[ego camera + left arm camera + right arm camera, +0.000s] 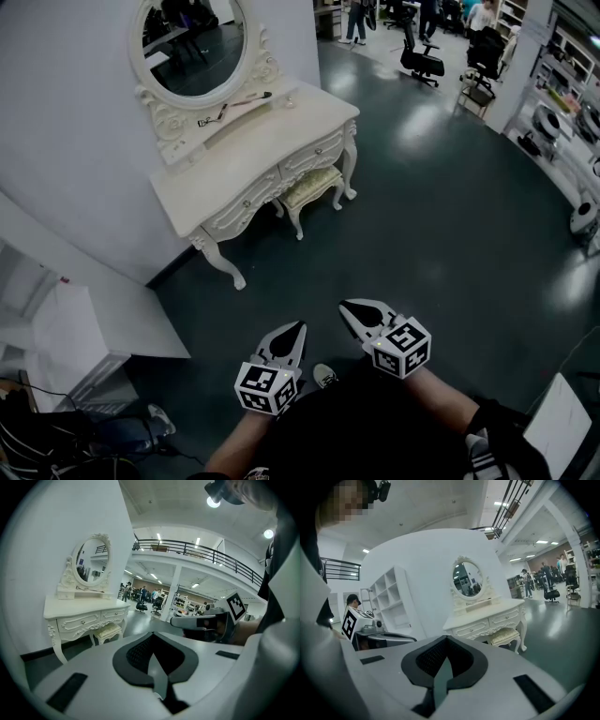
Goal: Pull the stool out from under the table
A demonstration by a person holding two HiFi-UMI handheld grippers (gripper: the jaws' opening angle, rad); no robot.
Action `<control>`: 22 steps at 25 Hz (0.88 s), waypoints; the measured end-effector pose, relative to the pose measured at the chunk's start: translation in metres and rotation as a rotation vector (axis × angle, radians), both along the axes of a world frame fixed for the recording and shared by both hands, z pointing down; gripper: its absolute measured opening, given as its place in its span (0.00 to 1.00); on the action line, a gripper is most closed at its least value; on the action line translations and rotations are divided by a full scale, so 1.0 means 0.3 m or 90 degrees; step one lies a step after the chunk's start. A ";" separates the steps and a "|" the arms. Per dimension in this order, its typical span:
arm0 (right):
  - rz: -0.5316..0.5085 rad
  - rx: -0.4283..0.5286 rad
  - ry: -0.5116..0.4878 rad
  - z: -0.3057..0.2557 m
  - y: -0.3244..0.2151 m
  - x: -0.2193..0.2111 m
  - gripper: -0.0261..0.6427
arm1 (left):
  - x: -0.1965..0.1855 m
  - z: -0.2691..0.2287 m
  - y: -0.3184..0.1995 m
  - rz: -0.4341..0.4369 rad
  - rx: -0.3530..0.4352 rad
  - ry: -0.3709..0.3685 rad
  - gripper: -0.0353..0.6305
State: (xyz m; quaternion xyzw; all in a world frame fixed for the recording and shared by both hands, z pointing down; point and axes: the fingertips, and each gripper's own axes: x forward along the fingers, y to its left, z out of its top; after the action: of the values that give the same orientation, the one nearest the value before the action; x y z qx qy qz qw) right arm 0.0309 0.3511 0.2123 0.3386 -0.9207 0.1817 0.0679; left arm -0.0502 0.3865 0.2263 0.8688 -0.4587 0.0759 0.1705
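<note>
Upper middle of head view, stool point(312, 187): cream cushioned seat, white curved legs, tucked under the table front, seat only partly sticking out, well apart from both grippers
table point(253, 155): white ornate dressing table with drawers, backed against the white wall, upper left of frame
mirror point(192, 42): oval, carved white frame, upright at back of the table top
small dark tool point(217, 116): lies on the raised ledge below the mirror
left gripper point(296, 330): lower middle of frame, jaws closed together, nothing between them, pointing toward the table
right gripper point(351, 310): just right of the left one, jaws closed too, empty, in the air above the floor
floor point(422, 216): dark, glossy, lies between grippers and table
office chair point(420, 58): black, top of frame
shelf unit point(66, 328): white, lower left
</note>
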 end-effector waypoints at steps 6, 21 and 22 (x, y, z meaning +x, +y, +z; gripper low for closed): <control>0.004 0.002 0.003 -0.003 0.001 -0.001 0.08 | -0.011 0.000 0.001 -0.003 0.000 0.002 0.06; -0.008 0.002 0.007 -0.002 -0.031 -0.064 0.08 | -0.076 0.008 -0.023 -0.013 0.002 0.008 0.06; -0.008 0.003 0.009 -0.005 -0.035 -0.065 0.08 | -0.078 0.006 -0.028 -0.013 0.003 0.008 0.06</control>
State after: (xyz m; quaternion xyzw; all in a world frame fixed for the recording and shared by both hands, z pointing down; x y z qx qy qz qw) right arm 0.0114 0.3407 0.2109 0.3346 -0.9226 0.1769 0.0744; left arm -0.0737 0.3782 0.2282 0.8648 -0.4668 0.0677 0.1723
